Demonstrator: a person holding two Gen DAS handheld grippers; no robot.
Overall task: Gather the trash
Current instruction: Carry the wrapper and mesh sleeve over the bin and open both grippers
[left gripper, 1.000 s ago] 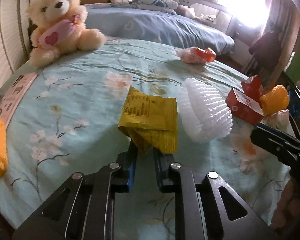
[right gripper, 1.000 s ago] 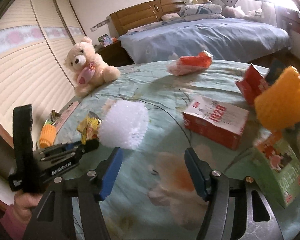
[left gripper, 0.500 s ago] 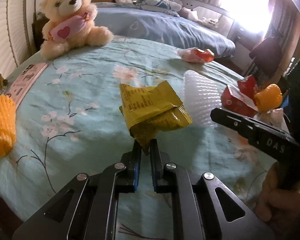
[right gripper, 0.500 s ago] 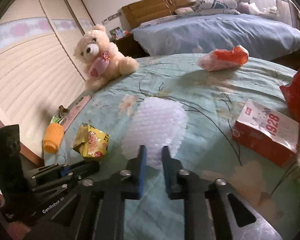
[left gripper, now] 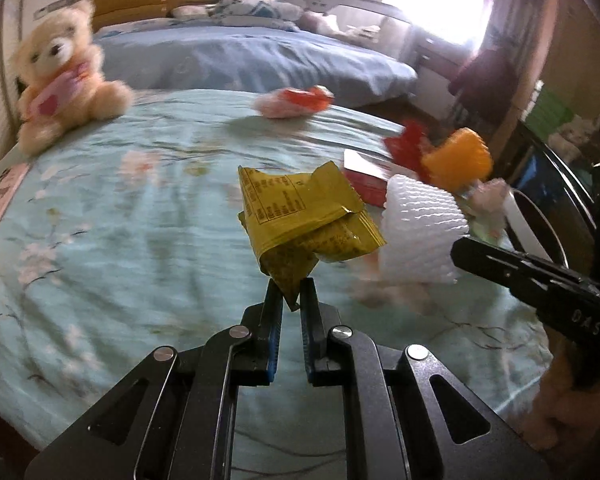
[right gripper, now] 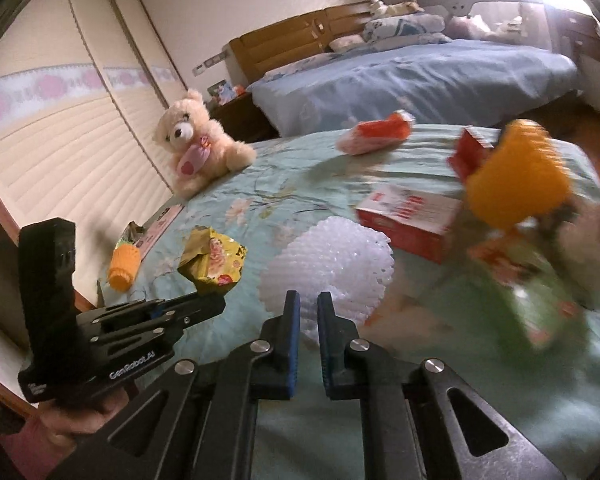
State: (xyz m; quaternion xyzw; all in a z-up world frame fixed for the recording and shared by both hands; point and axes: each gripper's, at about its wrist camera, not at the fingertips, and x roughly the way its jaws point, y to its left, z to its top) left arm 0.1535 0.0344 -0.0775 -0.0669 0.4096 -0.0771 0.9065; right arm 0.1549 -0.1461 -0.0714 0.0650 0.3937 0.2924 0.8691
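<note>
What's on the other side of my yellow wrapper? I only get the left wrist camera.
Observer: In the right wrist view, the yellow snack wrapper has a cartoon picture on that face. The left hand-held gripper pinches its bottom corner.
Operator: Is the other gripper really holding the white thing?
Observer: Yes. The right hand-held gripper is shut on the near edge of the white foam fruit net.
Operator: What's hiding way over on my left?
Observer: An orange foam net sits near the left edge of the floral tablecloth, apart from the wrapper.
</note>
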